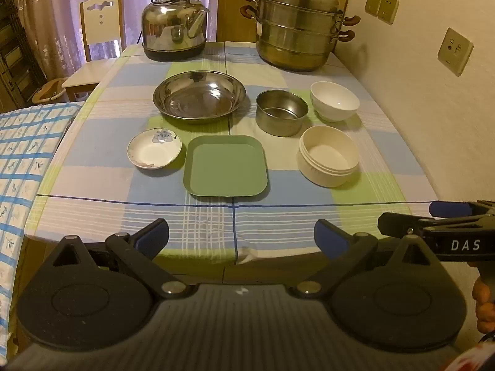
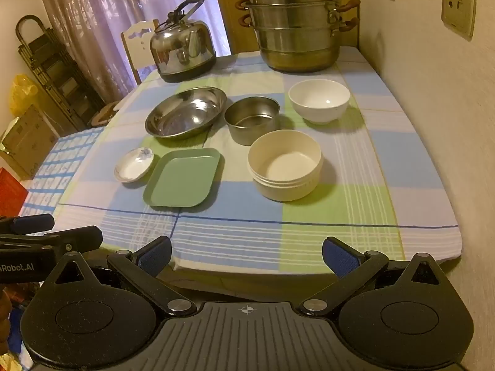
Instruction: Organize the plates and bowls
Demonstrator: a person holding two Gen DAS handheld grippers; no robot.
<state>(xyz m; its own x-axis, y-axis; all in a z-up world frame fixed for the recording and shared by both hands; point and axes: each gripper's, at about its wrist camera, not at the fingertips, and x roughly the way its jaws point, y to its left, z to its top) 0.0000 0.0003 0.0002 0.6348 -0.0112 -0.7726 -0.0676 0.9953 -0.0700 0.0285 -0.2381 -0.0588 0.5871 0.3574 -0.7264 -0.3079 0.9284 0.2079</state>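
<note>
On the checked tablecloth (image 1: 92,182) sit six dishes, none of them stacked. Back row, left to right from the left wrist cam: a wide steel plate (image 1: 199,95), a straight-sided steel bowl (image 1: 281,113) and a white bowl (image 1: 335,100). Front row: a small flowered saucer (image 1: 154,148), a square green plate (image 1: 225,165) just beside it, and a cream ribbed bowl (image 1: 329,156) off to the right. The steel bowl and the cream bowl look nearly touching from the right cam, but a sliver of cloth shows between them in the left one.

Both grippers hang off the near table edge, well short of any dish. Left gripper (image 1: 241,241) has its jaws spread wide with nothing between the blue pads, same deal for the right gripper (image 2: 246,256).

Way at the back are a kettle (image 1: 174,27) and a stacked steamer pot (image 1: 297,27), with a chair (image 1: 102,24) behind the table's left corner.
</note>
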